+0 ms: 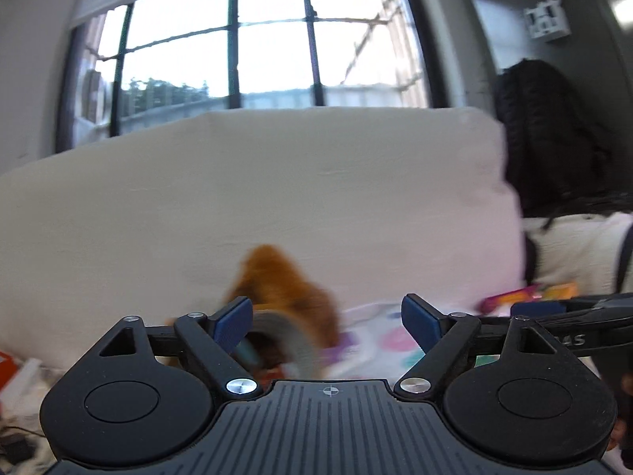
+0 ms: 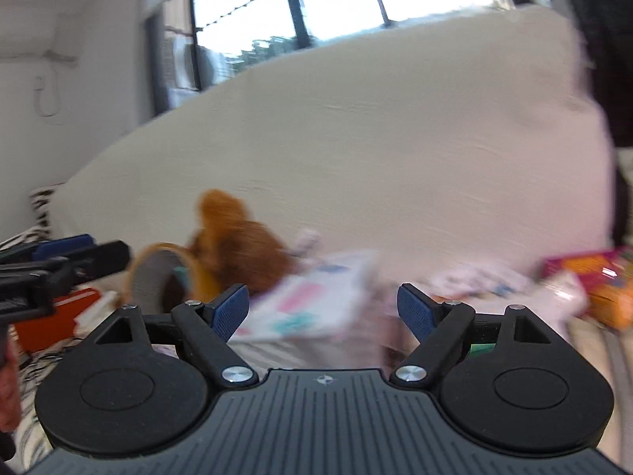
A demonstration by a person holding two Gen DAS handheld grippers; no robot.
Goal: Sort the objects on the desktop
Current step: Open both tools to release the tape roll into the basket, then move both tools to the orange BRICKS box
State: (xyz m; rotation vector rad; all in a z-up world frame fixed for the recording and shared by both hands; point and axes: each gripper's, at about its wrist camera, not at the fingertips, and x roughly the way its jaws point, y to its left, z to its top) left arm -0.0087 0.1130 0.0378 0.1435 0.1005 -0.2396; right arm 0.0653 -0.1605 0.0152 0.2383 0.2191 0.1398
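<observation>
Both views are blurred. My left gripper (image 1: 327,320) is open and empty, with a brown plush toy (image 1: 290,291) and a tape roll (image 1: 281,334) just ahead between its fingers. My right gripper (image 2: 323,311) is open and empty above a white booklet with coloured spots (image 2: 312,303). The plush toy (image 2: 237,237) and the tape roll (image 2: 158,273) show at the left in the right wrist view. The left gripper (image 2: 59,261) shows at the far left there. The right gripper (image 1: 561,312) shows at the right in the left wrist view.
A large cream cushion (image 1: 277,190) stands behind the objects. Pink and orange packets (image 2: 593,277) lie at the right. An orange box (image 2: 51,320) lies at the left. A black bag (image 1: 546,138) stands at the right. A window (image 1: 257,39) is behind.
</observation>
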